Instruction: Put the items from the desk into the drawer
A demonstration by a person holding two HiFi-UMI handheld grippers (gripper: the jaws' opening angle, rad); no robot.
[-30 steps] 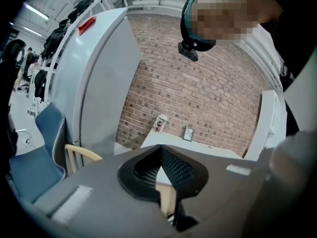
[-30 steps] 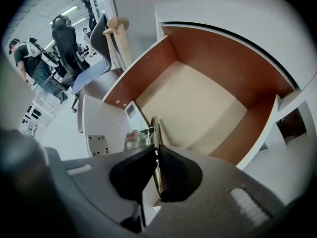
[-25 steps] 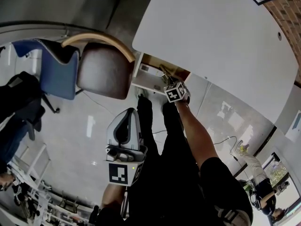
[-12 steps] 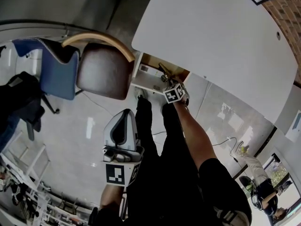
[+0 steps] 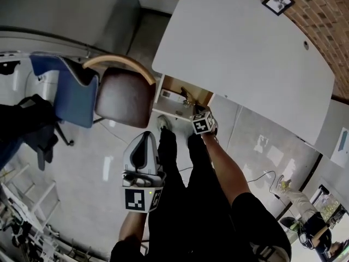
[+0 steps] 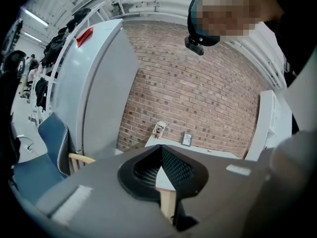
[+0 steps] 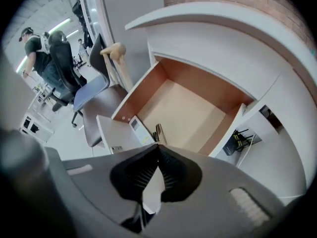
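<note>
Right claw [image 7: 157,145] above the open drawer [image 7: 141,95], clenched on nothing; its jaws have just closed.
Best to lift straight out and clear the desk [image 5: 245,53] edge before reaching. White remote [image 7: 140,131] lies in the drawer, just upper left of the tips, not touching. Picture frame [image 5: 278,0] sits upper right in the head view, well apart. Left claw [image 6: 159,147] clenched, empty.

Overhead head view, right gripper view: shared drawer [image 7: 198,114]
</note>
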